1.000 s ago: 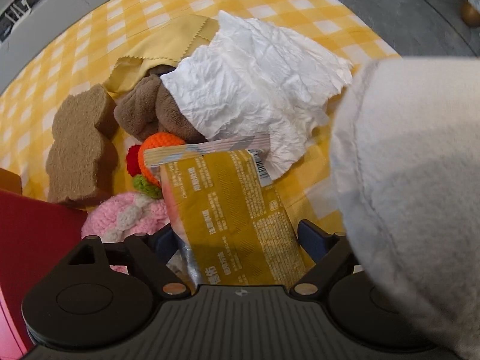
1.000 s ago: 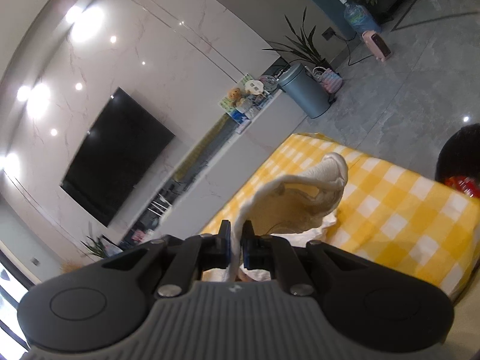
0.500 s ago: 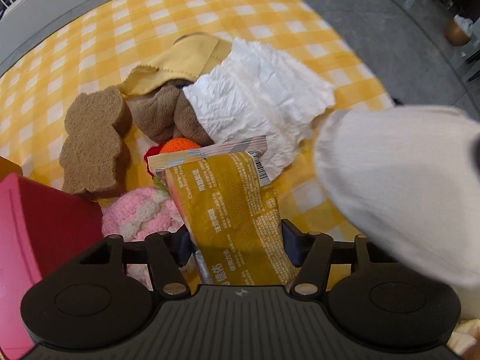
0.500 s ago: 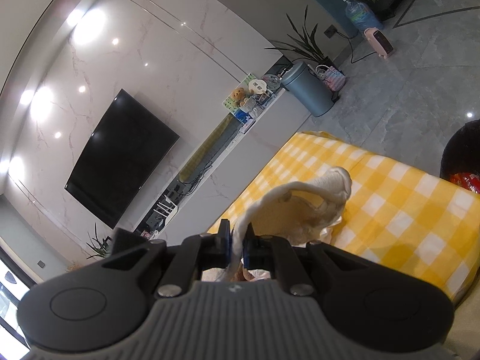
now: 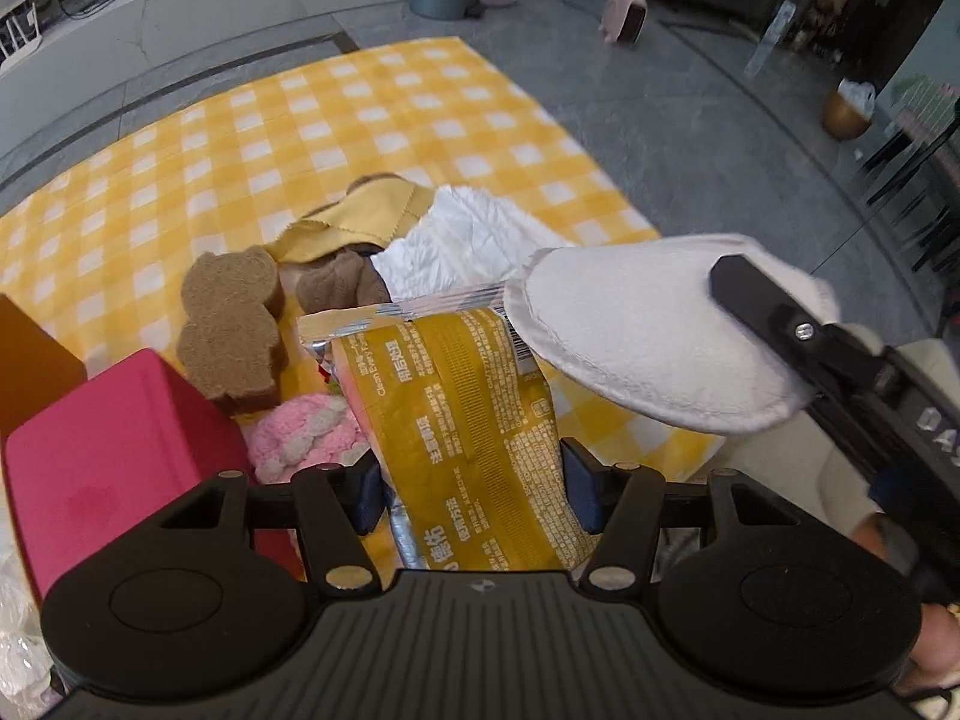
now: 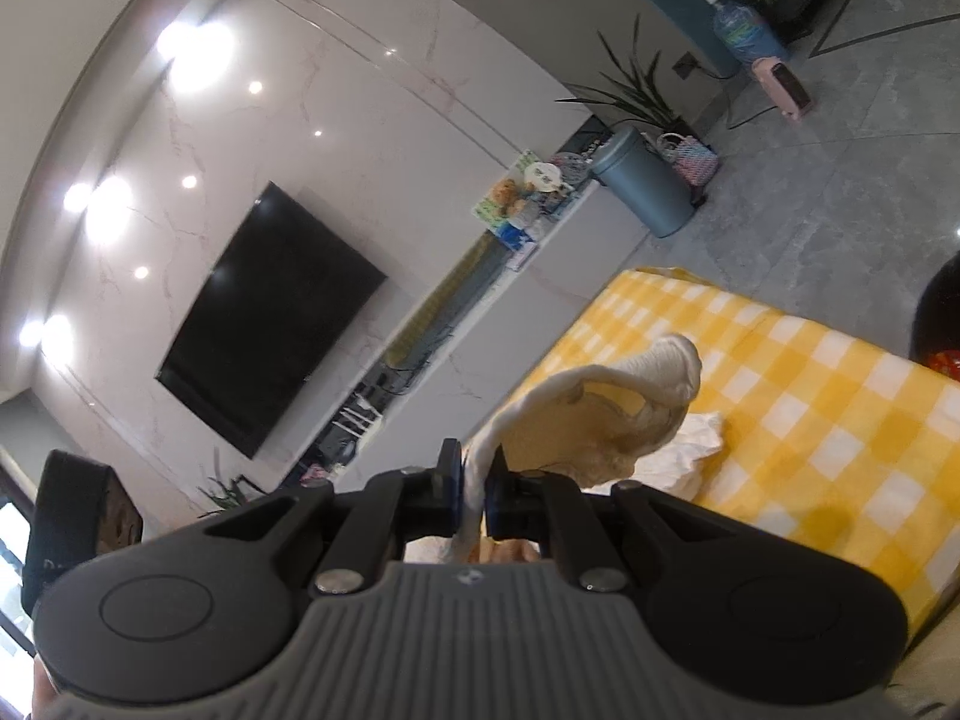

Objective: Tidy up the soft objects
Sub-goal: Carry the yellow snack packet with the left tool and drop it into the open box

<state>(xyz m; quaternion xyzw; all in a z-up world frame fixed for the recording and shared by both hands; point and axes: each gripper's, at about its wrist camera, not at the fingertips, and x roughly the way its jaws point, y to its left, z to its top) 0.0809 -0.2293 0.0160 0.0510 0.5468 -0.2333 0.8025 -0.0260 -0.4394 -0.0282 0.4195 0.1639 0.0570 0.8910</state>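
Observation:
My left gripper (image 5: 474,495) is shut on a yellow foil packet (image 5: 462,408) and holds it by its lower end above the yellow checked cloth (image 5: 240,138). My right gripper (image 6: 474,480) is shut on the rim of a white slipper (image 6: 606,414), which it holds up in the air. In the left wrist view the slipper (image 5: 648,336) hangs just right of the packet. Below lie a brown bear-shaped sponge (image 5: 231,324), a pink knitted piece (image 5: 306,435), a yellow cloth (image 5: 360,222), a brown plush (image 5: 342,288) and crumpled white paper (image 5: 468,240).
A red box (image 5: 114,450) stands at the near left, with a brown box (image 5: 30,372) behind it. The checked cloth ends at the right on grey floor. A grey bin (image 6: 642,186) stands by the far wall.
The left gripper's jaws closed on the yellow packet and lifted it, so the pile now looks smaller and farther below. The right gripper kept still with the slipper.

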